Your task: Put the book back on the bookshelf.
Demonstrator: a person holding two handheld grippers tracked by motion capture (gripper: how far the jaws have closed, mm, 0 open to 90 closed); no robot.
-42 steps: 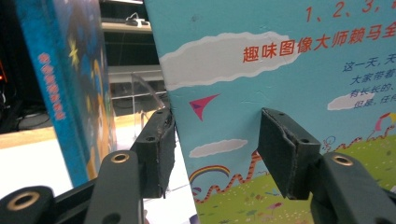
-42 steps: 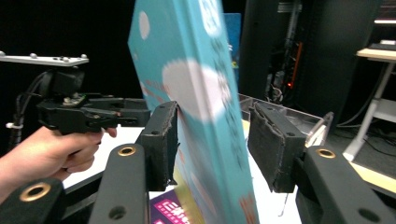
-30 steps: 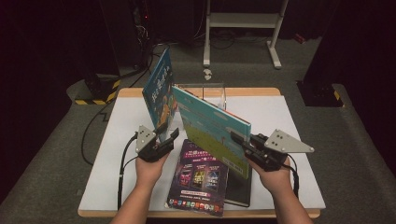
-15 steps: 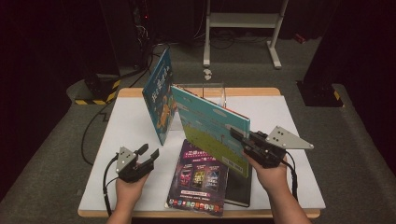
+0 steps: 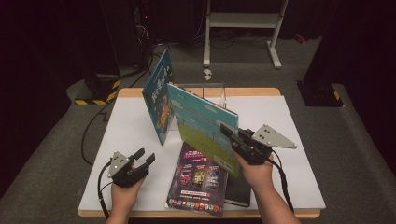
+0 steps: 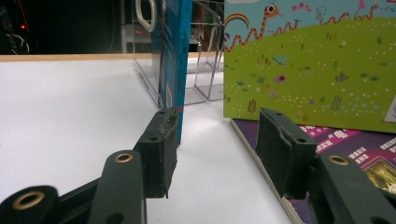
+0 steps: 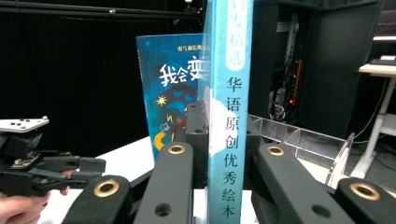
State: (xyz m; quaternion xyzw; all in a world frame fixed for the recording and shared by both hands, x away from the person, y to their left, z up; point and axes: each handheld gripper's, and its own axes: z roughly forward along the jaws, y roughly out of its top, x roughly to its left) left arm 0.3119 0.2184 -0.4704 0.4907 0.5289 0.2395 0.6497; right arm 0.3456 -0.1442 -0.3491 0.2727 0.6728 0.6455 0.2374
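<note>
White table (image 5: 126, 135), right hand-held gripper (image 5: 232, 136) clamping green picture book (image 5: 205, 123) upright

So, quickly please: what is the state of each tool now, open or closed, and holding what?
Left tool: open, holding nothing, low over the table.
Right tool: closed on the spine of the green picture book, held upright.

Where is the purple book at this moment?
In the high view, the purple book lies flat near the table's front edge, between both hands, below the green picture book.

Glossy paper book (image 5: 205, 122) — clear plastic rack (image 5: 205, 89)
</note>
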